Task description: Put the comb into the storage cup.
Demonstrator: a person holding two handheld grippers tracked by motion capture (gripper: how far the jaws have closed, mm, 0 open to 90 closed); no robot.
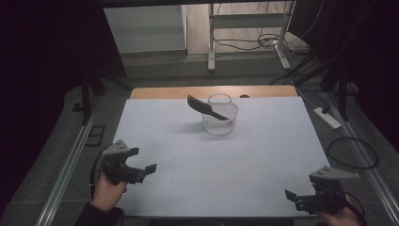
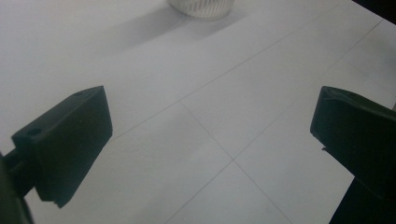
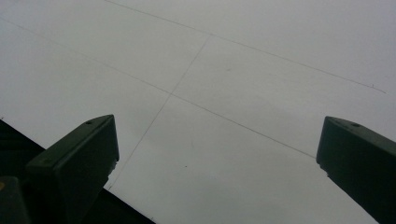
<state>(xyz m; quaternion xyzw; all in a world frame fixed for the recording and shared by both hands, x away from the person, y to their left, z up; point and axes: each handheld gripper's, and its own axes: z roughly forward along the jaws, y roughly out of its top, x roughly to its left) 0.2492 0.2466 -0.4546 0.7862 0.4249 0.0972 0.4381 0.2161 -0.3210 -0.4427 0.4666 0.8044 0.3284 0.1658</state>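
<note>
A white wire basket (image 1: 219,116) stands upright toward the far middle of the white worktop (image 1: 263,155). A dark comb (image 1: 205,108) rests in it at a slant: its lower end sits inside the basket, its upper end juts out over the rim to the left.

The left hand-held gripper (image 1: 141,167) sits at the near left corner of the worktop, well apart from the basket, its jaws spread wide with nothing between them. In the left gripper view, bare worktop lies between the jaws, and the basket's base (image 2: 201,7) shows at the top edge.

The right hand-held gripper (image 1: 294,197) is at the near right edge, also wide open and empty. It seems to hover just above the surface, though contact is hard to judge.
</note>
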